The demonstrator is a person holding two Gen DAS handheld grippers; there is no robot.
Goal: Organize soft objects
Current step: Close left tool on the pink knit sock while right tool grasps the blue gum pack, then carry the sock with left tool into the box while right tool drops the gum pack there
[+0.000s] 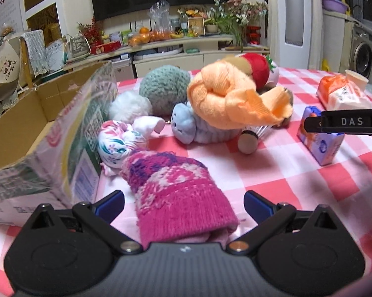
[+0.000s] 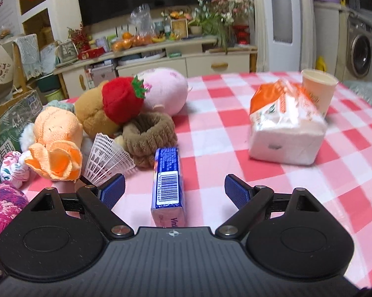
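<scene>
Over checked cloth, left tool (image 1: 183,204) agape (straddling pink sock (image 1: 176,198)), level.

Both wrist views look low across the checked table (image 1: 297,173), sharing the orange cloth (image 1: 235,99).

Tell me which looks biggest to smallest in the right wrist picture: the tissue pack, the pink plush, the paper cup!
1. tissue pack
2. pink plush
3. paper cup

The pack looks only somewhat bigger than the plush and sits nearer the camera, so their real order is unsure. The cup is partly hidden behind the pack.
</scene>
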